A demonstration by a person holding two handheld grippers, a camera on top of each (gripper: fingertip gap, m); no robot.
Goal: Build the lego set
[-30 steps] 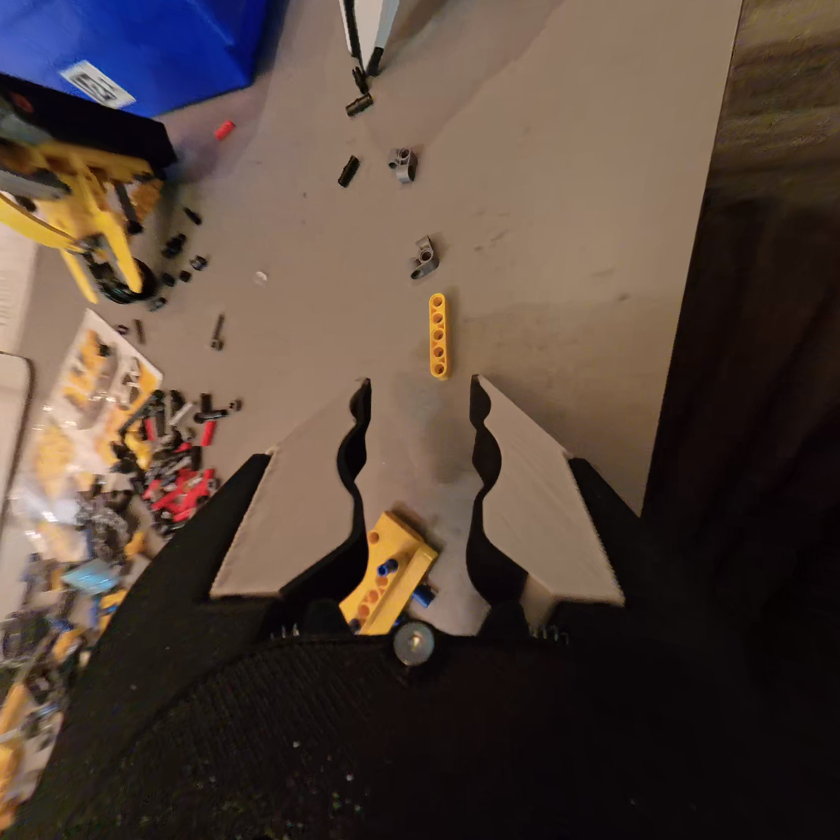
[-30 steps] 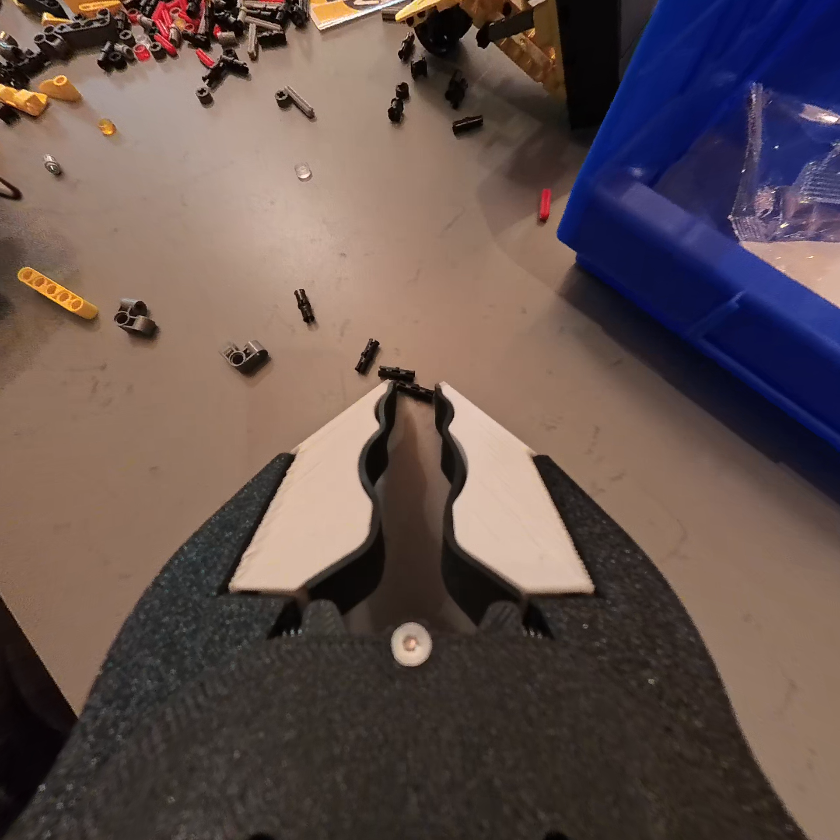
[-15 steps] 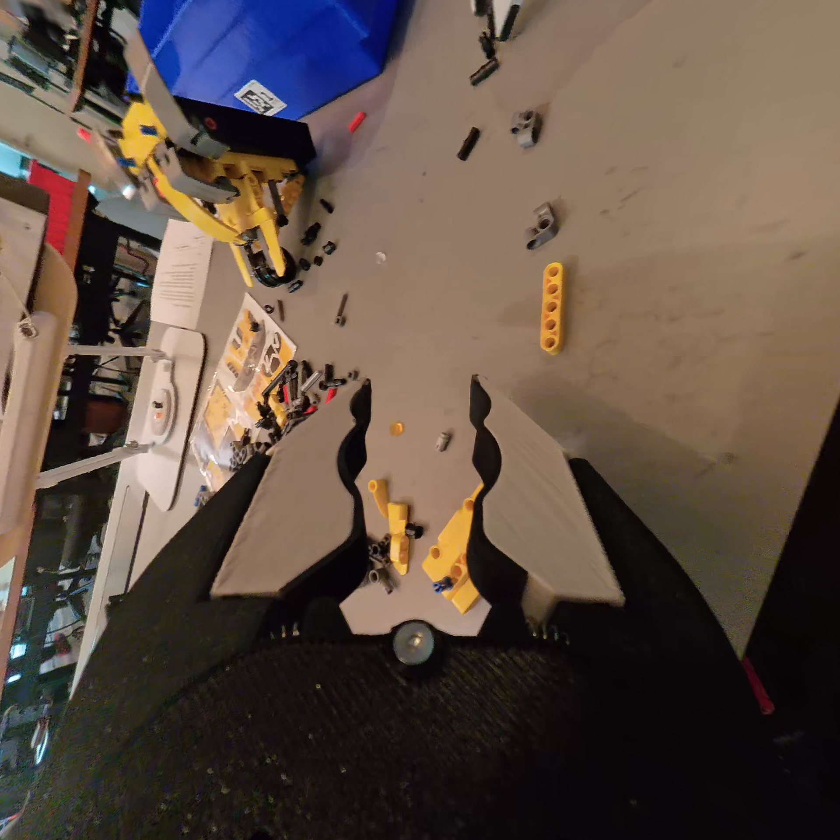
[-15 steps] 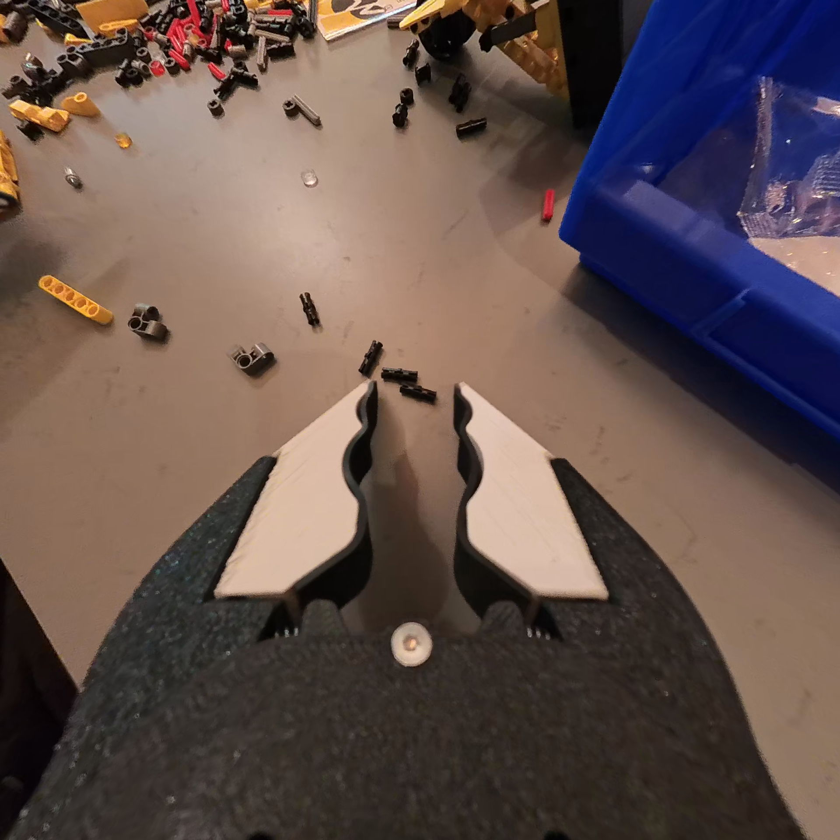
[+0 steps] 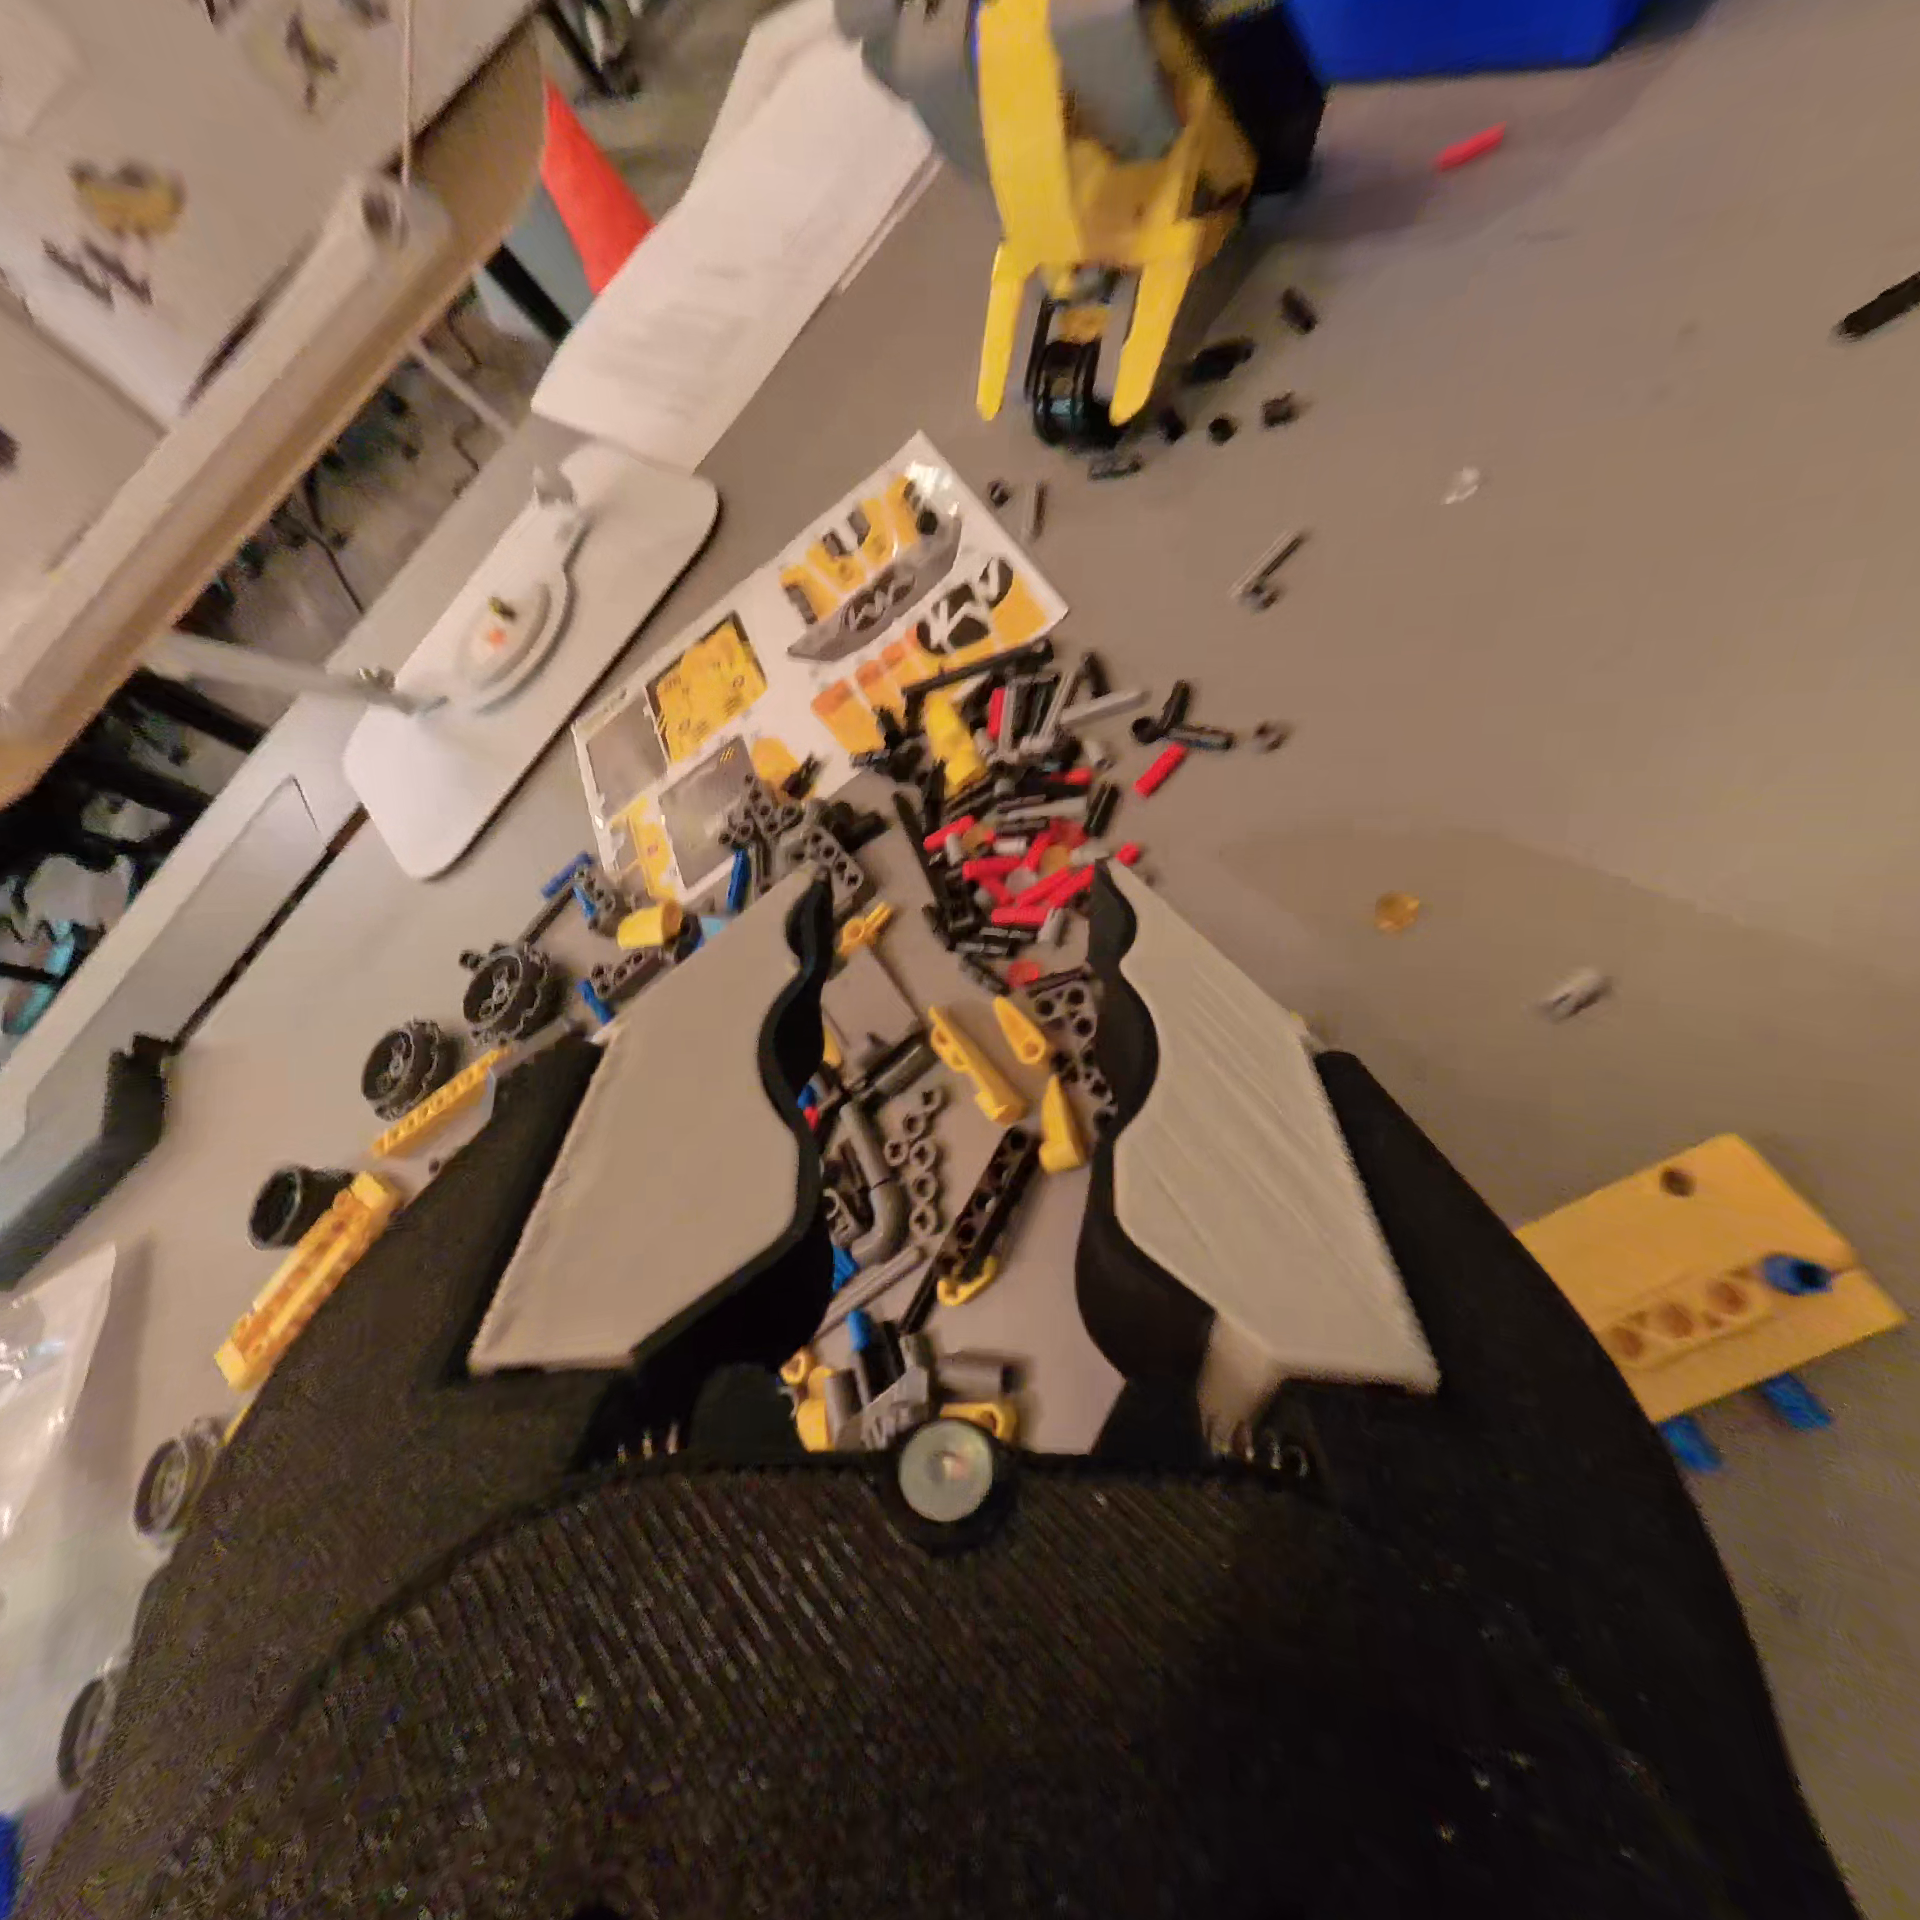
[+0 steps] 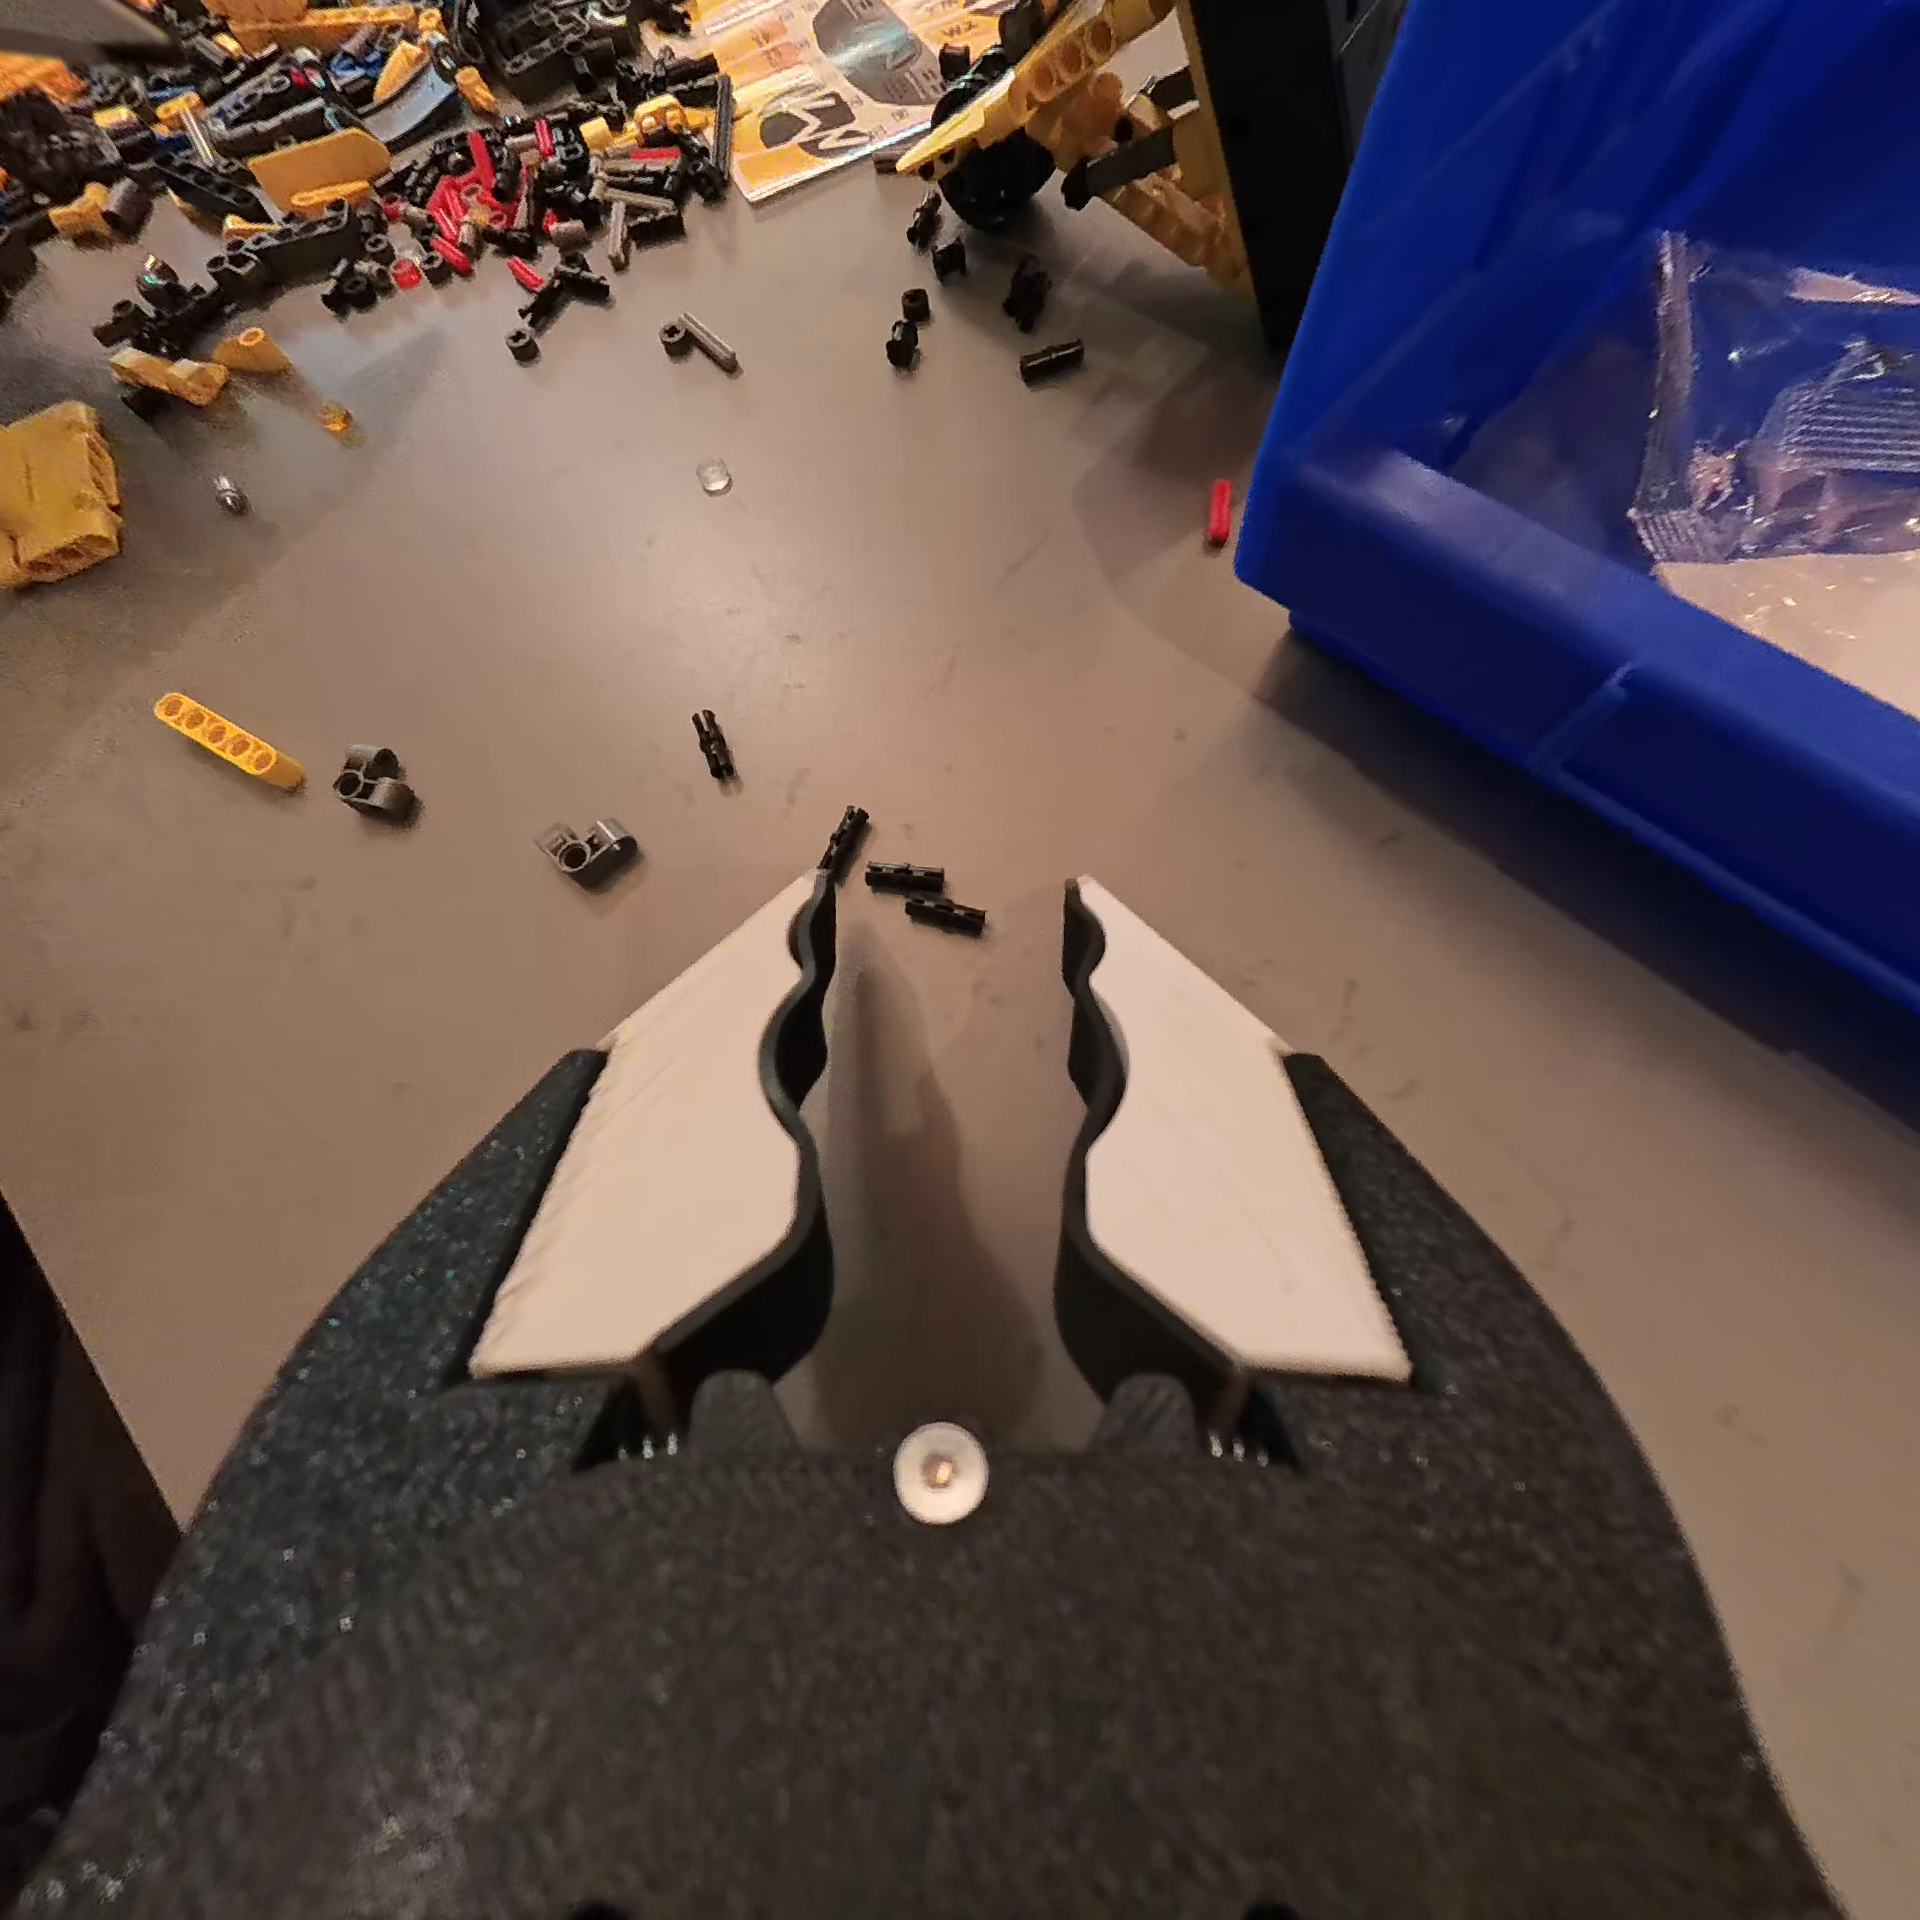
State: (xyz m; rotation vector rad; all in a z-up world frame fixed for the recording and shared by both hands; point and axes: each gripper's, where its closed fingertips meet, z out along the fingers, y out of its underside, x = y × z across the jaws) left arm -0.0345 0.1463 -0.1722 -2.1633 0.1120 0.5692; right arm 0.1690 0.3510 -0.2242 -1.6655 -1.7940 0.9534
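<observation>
Your left gripper [image 5: 961,883] has swung away from the bare stretch of the surface [image 5: 1558,727] where it hung a second ago, over a lone yellow beam. It now hangs above the loose pile of lego pieces [image 5: 997,821], black, red, grey and yellow, with its jaws spread wide and nothing between them. The view is blurred. The yellow panel with blue pins [image 5: 1704,1288], which lay between the fingers a second ago, now lies off to the right of the gripper, flat on the surface. Beyond the pile lies the sticker sheet [image 5: 831,644], and farther off stands the partly built yellow model [image 5: 1091,197].

Your right gripper [image 6: 948,883] has opened. A second ago its tips were nearly closed at the small black pins; half a second ago they stood partly apart; now they stand wide and empty. Two black pins [image 6: 925,891] lie on the surface just ahead, between the tips, and a third pin [image 6: 845,834] sits right at the left fingertip; whether it touches cannot be told. Left of these lie two grey connectors [image 6: 587,847] and the yellow beam [image 6: 229,740]. The blue bin [image 6: 1558,582] stands to the right, in the same place as before.
</observation>
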